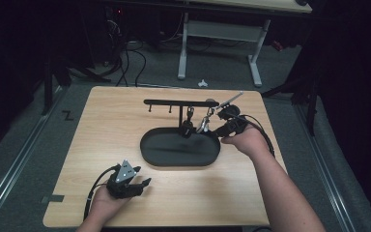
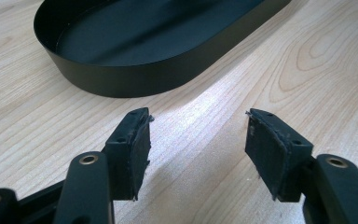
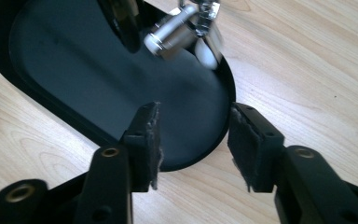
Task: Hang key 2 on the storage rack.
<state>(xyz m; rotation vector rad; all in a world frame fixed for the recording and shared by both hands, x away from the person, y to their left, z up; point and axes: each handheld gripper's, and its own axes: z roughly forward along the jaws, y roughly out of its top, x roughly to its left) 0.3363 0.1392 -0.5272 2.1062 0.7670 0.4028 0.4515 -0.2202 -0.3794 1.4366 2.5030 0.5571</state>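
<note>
The silver keychain [image 1: 205,123] is hanging off the right end of the black hook rack [image 1: 174,102], dangling over the right end of the oval black tray [image 1: 147,145]. Long axis looks roughly vertical, tilted a bit, clip end up. The right gripper [image 1: 221,126] sits just beside it, jaws apart, nothing between them. I'd back off slowly so nothing snags or swings. The left gripper [image 1: 144,183] rests on the table [image 1: 101,121], jaws wide apart and empty.
</note>
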